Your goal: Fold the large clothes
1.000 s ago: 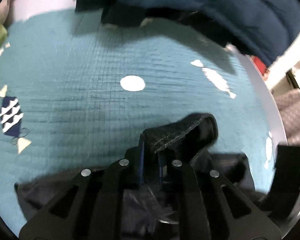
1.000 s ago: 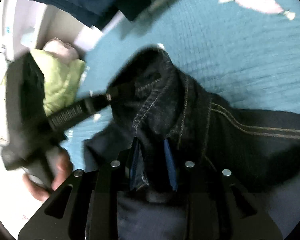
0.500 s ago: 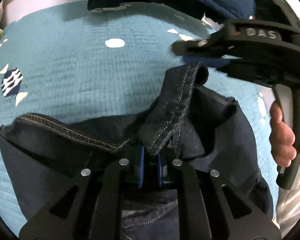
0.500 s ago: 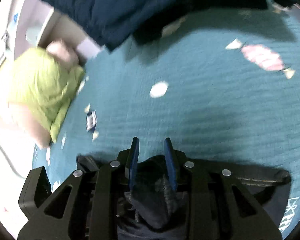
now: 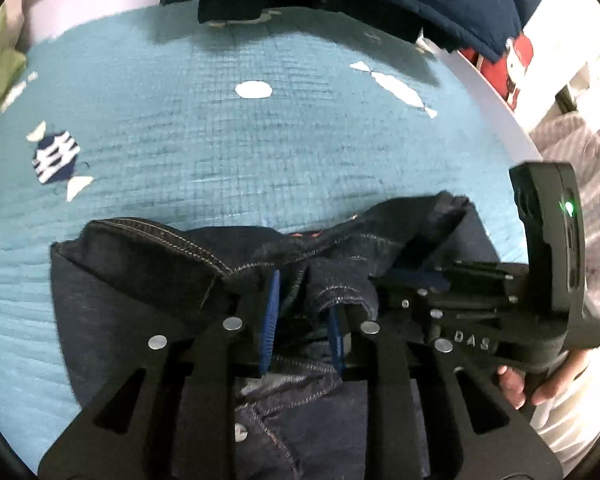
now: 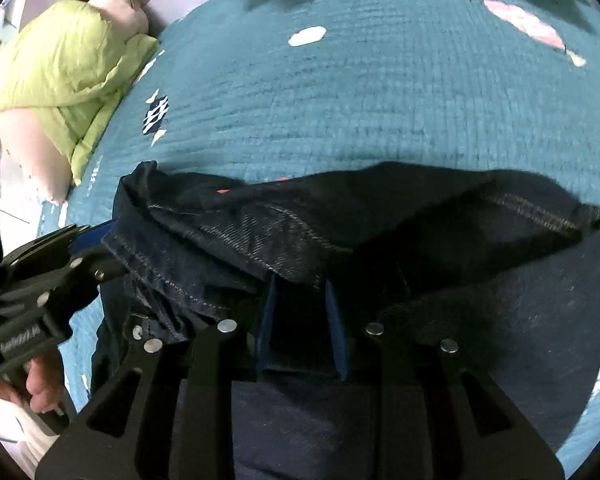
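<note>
Two tools on dark jeans (image 5: 148,280) on bed (image 5: 260,152): left tool (image 5: 302,300) just opening around denim fold, right tool (image 6: 300,308) clamped on denim.

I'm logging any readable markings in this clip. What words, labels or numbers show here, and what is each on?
"DAS": raised letters on the body of the right hand-held gripper, seen in the left wrist view.
White print on the body of the left hand-held gripper, in the right wrist view: too blurred to read.
White marks at the bedspread edge: unreadable.
Jeans: no readable label.

Stitched denim jeans (image 5: 148,272), crinkled cloth bedspread (image 5: 220,152)
</note>
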`<state>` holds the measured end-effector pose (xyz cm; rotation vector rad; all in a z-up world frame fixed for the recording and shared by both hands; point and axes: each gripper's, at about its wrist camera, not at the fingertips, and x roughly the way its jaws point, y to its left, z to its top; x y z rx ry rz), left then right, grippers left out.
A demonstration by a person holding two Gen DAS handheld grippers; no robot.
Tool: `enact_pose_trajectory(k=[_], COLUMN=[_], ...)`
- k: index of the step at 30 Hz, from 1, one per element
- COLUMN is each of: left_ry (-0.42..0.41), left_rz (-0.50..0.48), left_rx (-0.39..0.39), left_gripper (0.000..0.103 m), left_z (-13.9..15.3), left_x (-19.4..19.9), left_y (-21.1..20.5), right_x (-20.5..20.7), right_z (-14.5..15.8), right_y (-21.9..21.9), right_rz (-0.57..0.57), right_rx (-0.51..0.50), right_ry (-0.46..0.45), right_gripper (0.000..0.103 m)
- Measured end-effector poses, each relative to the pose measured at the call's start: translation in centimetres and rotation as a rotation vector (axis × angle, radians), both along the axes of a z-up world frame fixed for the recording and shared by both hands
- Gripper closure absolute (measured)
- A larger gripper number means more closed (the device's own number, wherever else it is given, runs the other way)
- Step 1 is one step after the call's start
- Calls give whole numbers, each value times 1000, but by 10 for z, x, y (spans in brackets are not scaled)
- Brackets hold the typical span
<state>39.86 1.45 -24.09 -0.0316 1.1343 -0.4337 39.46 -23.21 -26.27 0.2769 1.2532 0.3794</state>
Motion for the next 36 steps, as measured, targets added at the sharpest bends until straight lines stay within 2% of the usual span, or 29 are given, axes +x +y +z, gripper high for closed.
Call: enact_pose_trajectory(k=[3, 6, 7, 9, 10, 13, 15, 17, 18, 19, 21, 23, 29, 34, 36], left_ry=[-4, 12, -8, -14, 8, -12, 50, 76, 81, 88, 71, 73, -37, 54, 20], left_rz=[-17, 19, 43, 72, 92, 72, 65, 103, 122, 163, 219, 260, 290, 362, 344], left_rx=[0, -20, -33, -108, -132, -178, -153, -33, -14, -62, -160, -187, -106, -151, -136], left_gripper=[69, 69, 69, 69, 70, 70, 79, 80, 80, 80, 80, 80, 80, 81, 81], left_z=[8, 19, 27, 33, 34, 38, 17, -13, -26, -41, -50, -58, -72, -81, -83], left_x=[-14, -18, -18, -11, -4, 1, 8, 9, 6, 2, -2, 1, 9, 33, 32], left_y=[9, 18, 20, 20, 18, 6, -7, -13, -11, -2, 11, 14, -2, 3, 1], right_x=[-3, -3, -2, -2, -3, -5, -5, -6, -6, -7, -7, -3, 17, 35, 39], right_z=[2, 1, 0, -1, 0, -1, -2, -2, -2, -2, -4, -7, -16, -24, -27], right_y=[2, 4, 5, 6, 8, 10, 8, 7, 7, 8, 10, 12, 21, 24, 22], right_rz=[7, 10, 9, 3, 6, 3, -16, -34, -34, -35, -55, -71, -101, -137, -149], right_rx=[-27, -50, -50, -59, -74, -91, -80, -74, -78, -86, -92, -99, -147, -160, -146], right_ry=[-2, 3, 7, 10, 2, -11, -2, 4, 3, 2, 4, 13, 38, 98, 111], right_gripper=[79, 79, 79, 79, 79, 79, 79, 78, 78, 77, 76, 74, 70, 70, 70])
